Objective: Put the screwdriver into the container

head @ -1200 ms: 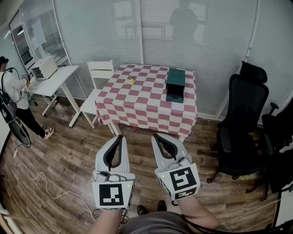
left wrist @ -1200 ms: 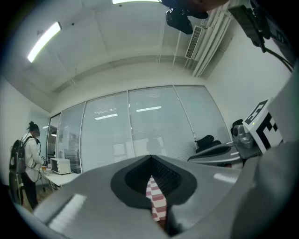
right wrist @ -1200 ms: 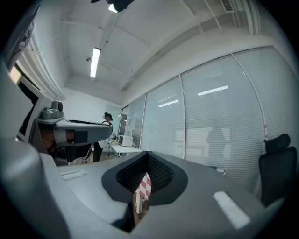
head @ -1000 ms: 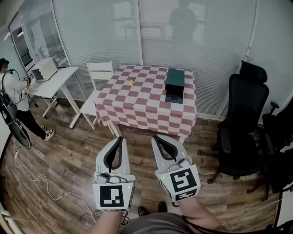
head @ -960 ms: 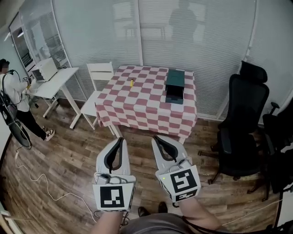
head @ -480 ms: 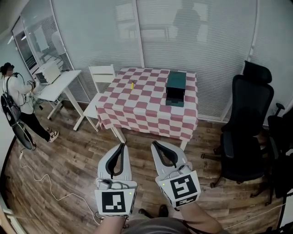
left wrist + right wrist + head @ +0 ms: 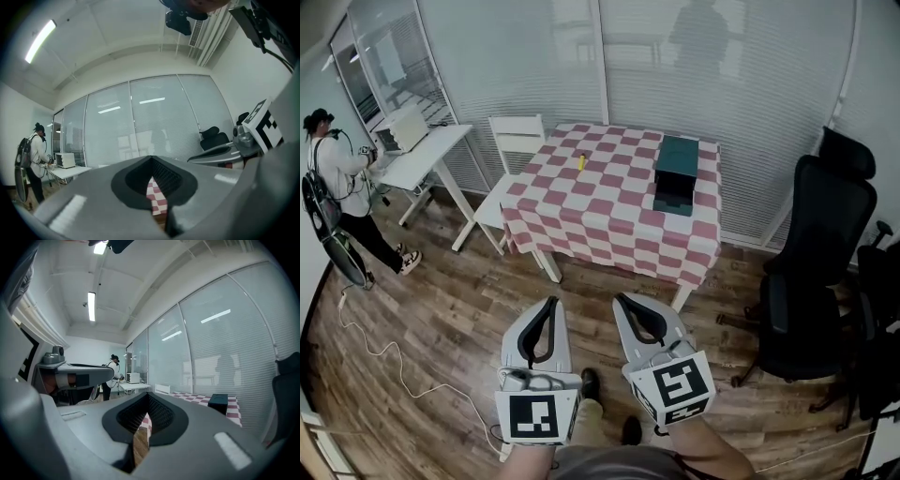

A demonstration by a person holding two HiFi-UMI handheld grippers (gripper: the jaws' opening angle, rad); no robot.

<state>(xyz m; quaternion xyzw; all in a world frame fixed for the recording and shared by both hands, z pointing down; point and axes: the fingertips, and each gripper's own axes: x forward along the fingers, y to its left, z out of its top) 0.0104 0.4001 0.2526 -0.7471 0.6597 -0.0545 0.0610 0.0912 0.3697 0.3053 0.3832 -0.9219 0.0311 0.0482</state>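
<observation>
Set against the head view of a second before, the checkered bench (image 7: pixel 609 211) looks slightly larger and further right, and both grippers sit lower in the frame. The person seems to be walking up, so the task is judged barely begun. The left gripper (image 7: pixel 550 302) and right gripper (image 7: pixel 622 298) each have their jaws pressed together on nothing. A small yellow item, likely the screwdriver (image 7: pixel 581 161), lies far left on the bench, well apart from the dark green container (image 7: pixel 677 173). Around it are a wood floor (image 7: pixel 441 300), a white desk (image 7: pixel 417 155), a white chair (image 7: pixel 517 141), a black office chair (image 7: pixel 825 234) and a blind-covered glass wall (image 7: pixel 516 56). Another person (image 7: pixel 328 178) stands by the desk.
</observation>
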